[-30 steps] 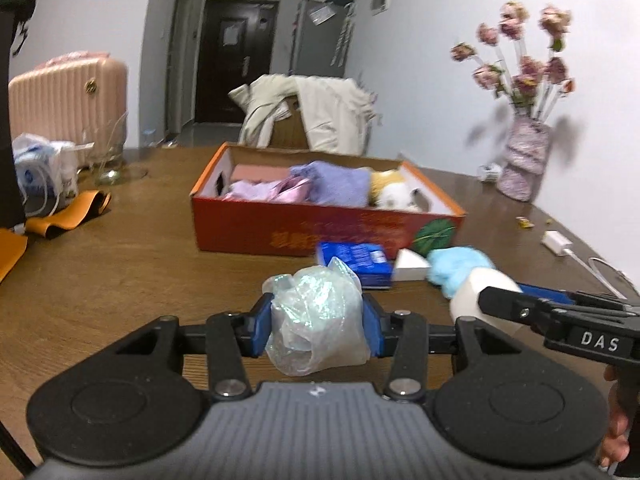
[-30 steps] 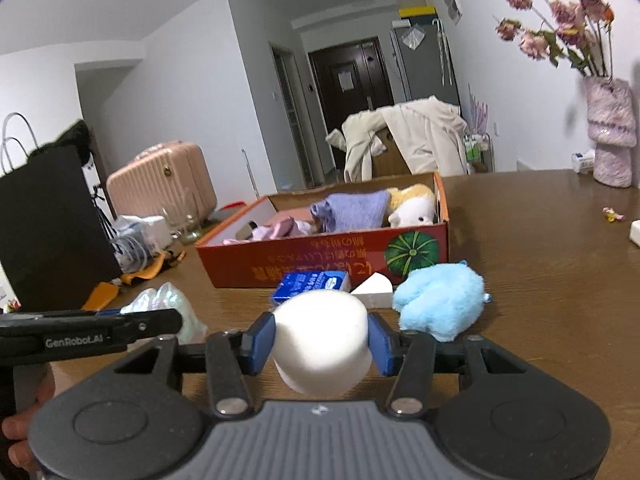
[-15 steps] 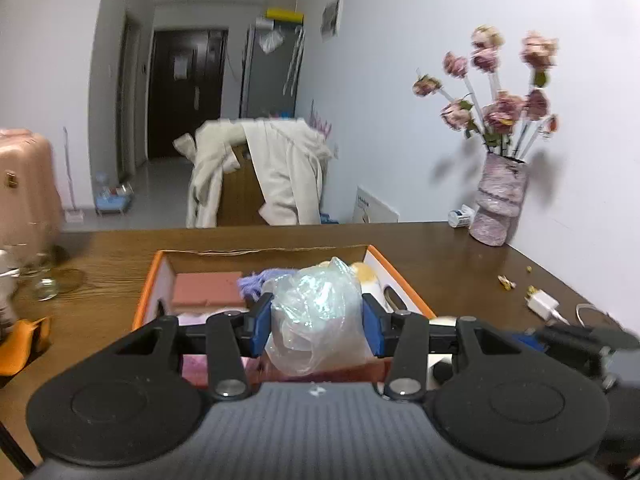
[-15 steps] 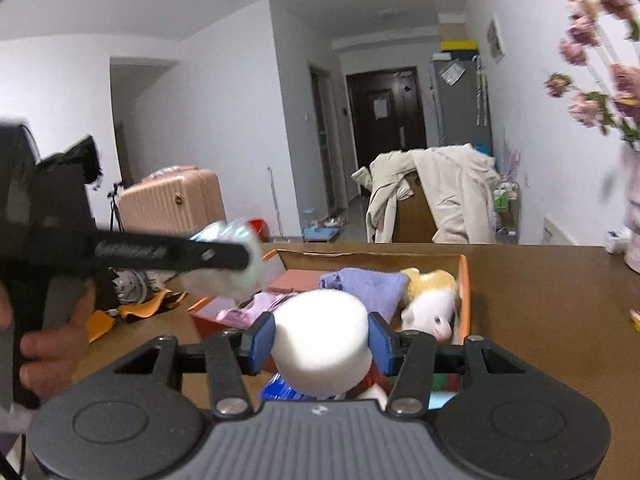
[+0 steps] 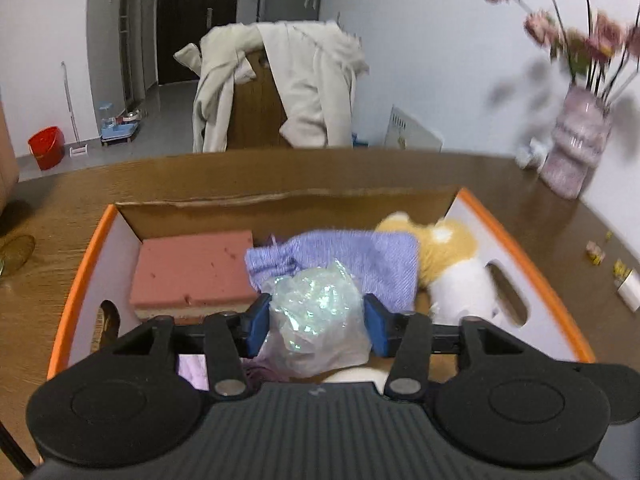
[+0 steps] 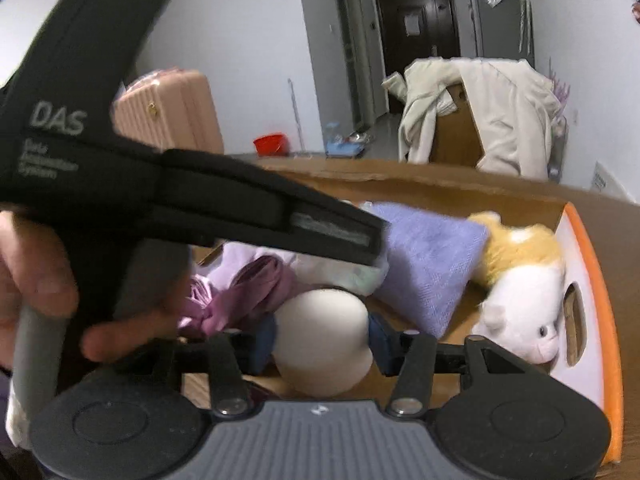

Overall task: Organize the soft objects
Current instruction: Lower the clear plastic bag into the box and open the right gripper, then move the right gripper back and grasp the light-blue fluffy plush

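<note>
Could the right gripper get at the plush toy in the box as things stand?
Probably not yet: the right gripper has the white foam ball between its jaws. Otherwise the plush toy lies uncovered just to its right.

I see an orange-rimmed box (image 5: 516, 248) with plain brown cardboard at its far wall, on a wood-grain brown tabletop (image 5: 60, 224). Inside lie a salmon-pink sponge (image 5: 192, 272), a lilac knit cloth (image 5: 360, 256), a yellow-and-white plush (image 6: 520, 280) and mauve fabric (image 6: 248, 292). My left tongs (image 5: 316, 324) are black with blue pads around an iridescent clear bag (image 5: 316, 316); my right tongs (image 6: 322, 340) frame a cream-white ball (image 6: 324, 344). The vase (image 5: 576, 144) is mottled pink.
</note>
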